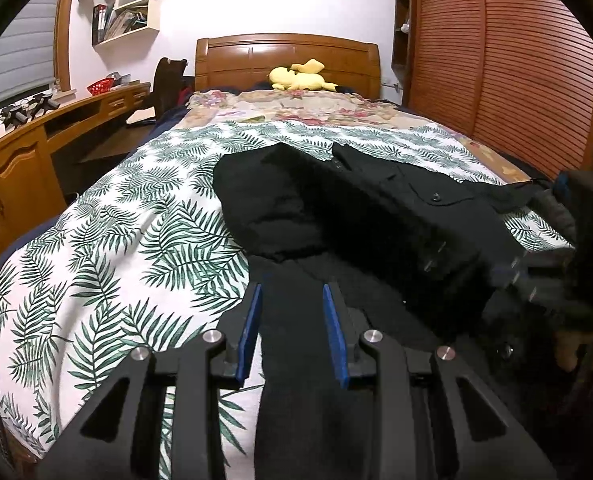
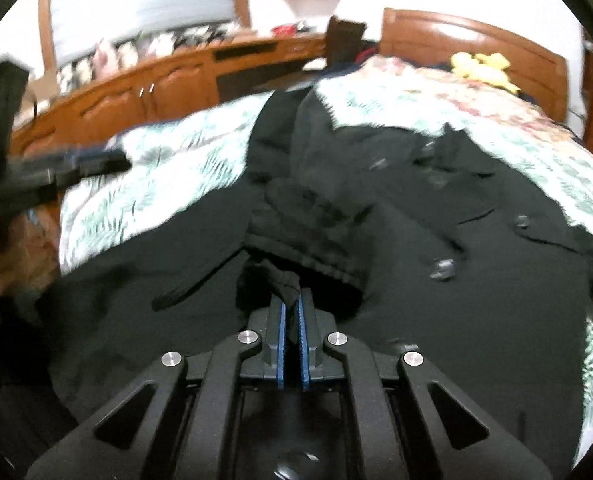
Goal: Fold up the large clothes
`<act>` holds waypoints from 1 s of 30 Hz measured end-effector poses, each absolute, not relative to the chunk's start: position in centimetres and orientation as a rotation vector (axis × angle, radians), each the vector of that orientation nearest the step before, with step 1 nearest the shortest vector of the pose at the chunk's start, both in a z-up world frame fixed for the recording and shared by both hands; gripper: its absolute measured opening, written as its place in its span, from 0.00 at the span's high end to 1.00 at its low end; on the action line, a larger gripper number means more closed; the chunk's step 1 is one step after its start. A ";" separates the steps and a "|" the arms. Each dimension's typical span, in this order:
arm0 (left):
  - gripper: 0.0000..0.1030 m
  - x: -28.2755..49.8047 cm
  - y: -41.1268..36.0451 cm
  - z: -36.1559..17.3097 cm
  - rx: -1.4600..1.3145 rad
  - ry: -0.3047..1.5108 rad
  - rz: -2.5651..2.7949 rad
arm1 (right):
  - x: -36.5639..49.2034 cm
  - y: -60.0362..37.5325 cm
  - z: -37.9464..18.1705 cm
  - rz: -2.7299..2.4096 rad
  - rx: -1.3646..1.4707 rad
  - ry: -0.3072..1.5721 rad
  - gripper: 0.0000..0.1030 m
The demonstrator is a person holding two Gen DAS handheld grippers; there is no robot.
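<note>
The right gripper [image 2: 292,304] is clamped tight on a fold of the black coat [image 2: 396,240]. The left gripper [image 1: 292,292] has its pads [image 1: 252,320] partly apart with a strip of the coat between them; whether they pinch it I cannot tell. The coat lies spread across the leaf-print cover [image 1: 136,220] on the bed [image 1: 288,56].
</note>
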State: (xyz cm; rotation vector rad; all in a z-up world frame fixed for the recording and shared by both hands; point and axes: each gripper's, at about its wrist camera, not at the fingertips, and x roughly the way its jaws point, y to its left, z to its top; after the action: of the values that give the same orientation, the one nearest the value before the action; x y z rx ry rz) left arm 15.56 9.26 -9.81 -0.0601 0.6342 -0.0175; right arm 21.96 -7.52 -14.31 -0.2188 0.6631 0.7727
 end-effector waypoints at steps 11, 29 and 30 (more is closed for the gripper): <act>0.71 16.1 7.3 -9.8 -0.055 0.644 -0.062 | 21.4 -16.4 -7.9 0.668 -0.081 0.531 0.98; 0.71 17.2 4.5 -9.9 -0.017 0.646 -0.102 | 20.7 -26.3 -8.9 0.346 -0.105 0.575 0.98; 0.71 17.3 4.3 -9.9 -0.016 0.647 -0.103 | 20.7 -26.4 -8.8 0.344 -0.104 0.572 0.97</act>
State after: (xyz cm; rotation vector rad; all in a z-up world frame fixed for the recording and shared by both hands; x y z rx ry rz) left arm 17.25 4.30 -9.94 -0.0160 0.6470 -0.1032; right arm 20.67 -26.39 -8.82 -0.1036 0.5716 0.3441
